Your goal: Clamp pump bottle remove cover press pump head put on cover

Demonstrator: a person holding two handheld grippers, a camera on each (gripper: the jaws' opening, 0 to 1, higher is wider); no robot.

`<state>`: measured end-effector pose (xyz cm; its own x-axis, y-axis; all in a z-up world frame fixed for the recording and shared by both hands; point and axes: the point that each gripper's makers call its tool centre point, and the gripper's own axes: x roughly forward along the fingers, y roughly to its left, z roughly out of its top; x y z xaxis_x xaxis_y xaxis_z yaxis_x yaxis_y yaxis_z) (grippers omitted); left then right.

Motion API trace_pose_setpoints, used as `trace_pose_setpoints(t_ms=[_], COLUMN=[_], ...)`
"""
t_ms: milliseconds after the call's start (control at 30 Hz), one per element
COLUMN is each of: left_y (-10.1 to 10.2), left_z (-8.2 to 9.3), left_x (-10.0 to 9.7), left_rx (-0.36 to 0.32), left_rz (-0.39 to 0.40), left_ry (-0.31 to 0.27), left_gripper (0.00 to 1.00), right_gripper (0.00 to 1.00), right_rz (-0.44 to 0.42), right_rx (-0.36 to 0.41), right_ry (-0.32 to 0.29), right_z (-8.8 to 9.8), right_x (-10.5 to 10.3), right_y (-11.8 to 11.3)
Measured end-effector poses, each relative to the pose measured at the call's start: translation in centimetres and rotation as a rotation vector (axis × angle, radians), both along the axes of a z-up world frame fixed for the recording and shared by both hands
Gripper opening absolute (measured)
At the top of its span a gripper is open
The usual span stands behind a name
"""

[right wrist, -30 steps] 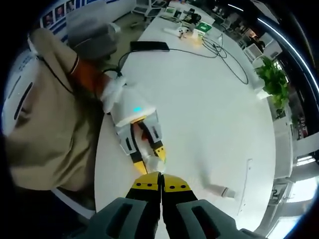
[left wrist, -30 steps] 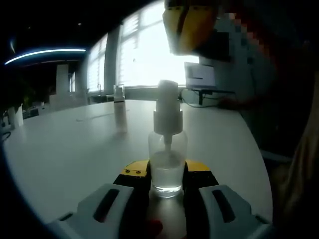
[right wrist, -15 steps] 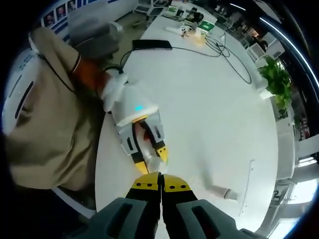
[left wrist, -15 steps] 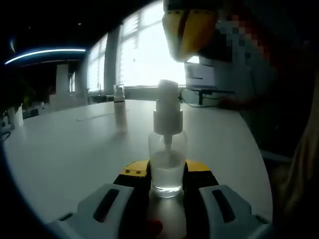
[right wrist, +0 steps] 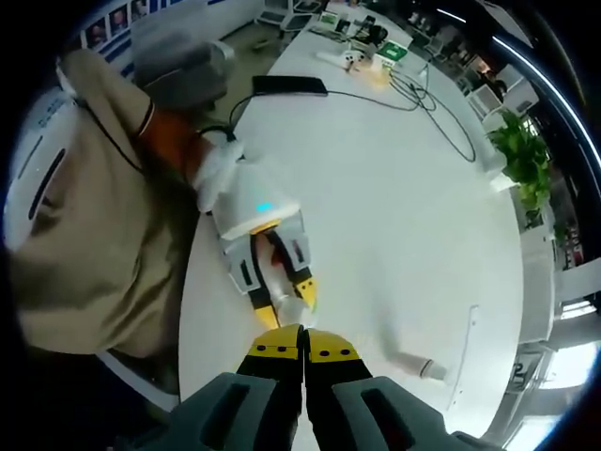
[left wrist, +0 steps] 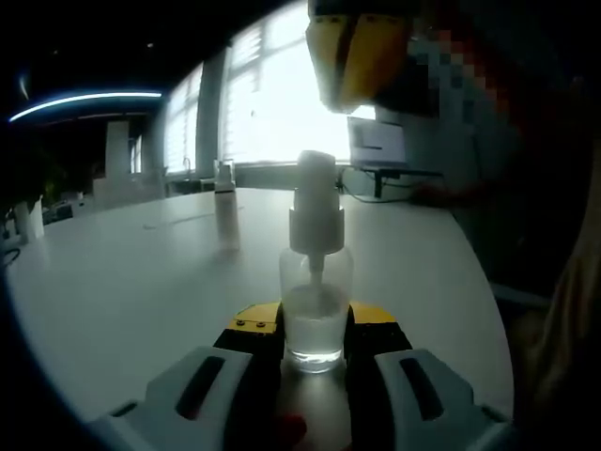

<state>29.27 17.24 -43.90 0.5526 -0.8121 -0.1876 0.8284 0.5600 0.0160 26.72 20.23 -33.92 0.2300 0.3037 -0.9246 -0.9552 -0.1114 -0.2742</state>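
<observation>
Left claw [left wrist: 315, 331] stays clamped on pump bottle [left wrist: 315, 282]; right claw [right wrist: 303, 341] still closed above.

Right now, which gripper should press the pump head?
Right. The right gripper hangs shut directly above the pump head, while the left gripper is clamped on the bottle and must hold it steady.

The left gripper view is dim and backlit: the far bright blown-out windows [left wrist: 282, 103] glare, and a curved blue-white ceiling light strip [left wrist: 89, 100] glows at far left. The right gripper view is evenly bright over the glossy white round table [right wrist: 394, 216], bent by fisheye at the edges.
</observation>
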Motion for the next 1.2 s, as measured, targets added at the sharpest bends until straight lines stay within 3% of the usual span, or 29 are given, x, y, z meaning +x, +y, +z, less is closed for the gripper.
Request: trace_pose_setpoints(t_ms=[400,1200], left_y=[0.0,-0.1], left_z=[0.0,0.0], left_x=[0.0,-0.1], left_rx=[0.002,0.004], left_rz=[-0.001,-0.002], left_ry=[-0.003,-0.007], left_gripper=[0.16,0.16], right_gripper=[0.00,0.00], right_rz=[0.020,0.019], right_rx=[-0.037,-0.042], right_ry=[-0.018,0.011], right_z=[-1.0,-1.9], right_x=[0.4,0.3], right_y=[0.3,0.2])
